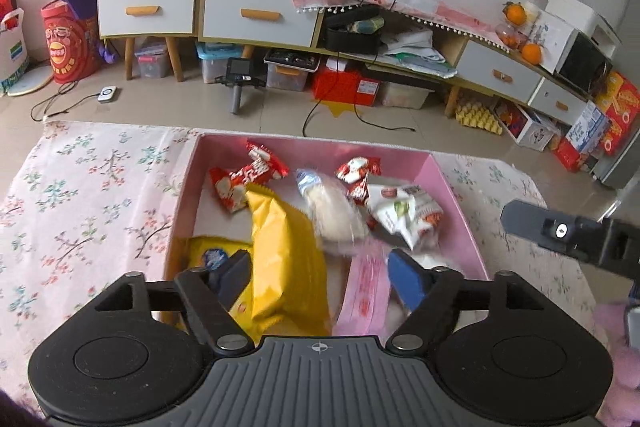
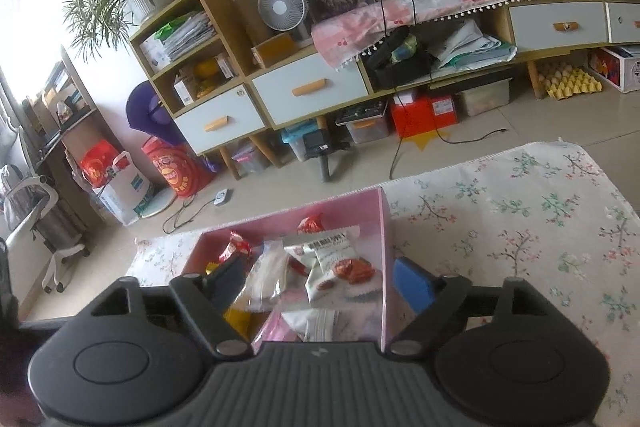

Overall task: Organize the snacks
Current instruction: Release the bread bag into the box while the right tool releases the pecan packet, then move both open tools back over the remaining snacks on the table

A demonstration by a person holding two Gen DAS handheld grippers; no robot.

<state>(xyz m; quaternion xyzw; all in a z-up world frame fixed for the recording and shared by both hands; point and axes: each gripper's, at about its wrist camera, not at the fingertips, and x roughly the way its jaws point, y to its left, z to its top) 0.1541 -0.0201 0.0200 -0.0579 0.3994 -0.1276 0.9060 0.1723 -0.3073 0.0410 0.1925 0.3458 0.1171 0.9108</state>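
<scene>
Left gripper [image 1: 320, 275] poised over pink box [image 1: 452, 187], jaws spread, released above yellow packet [image 1: 286, 255]. Right gripper [image 2: 320, 283] likewise spread, empty, straddling box wall.

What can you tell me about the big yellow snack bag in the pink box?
The big yellow snack bag is a shiny, puffy packet, foil or plastic by its look, with zigzag sealed ends. It lies flat and sealed in the pink box, pointing from near edge to middle. It overlaps another yellow packet with a blue logo on its left. The left gripper hangs open above it, not gripping.
</scene>
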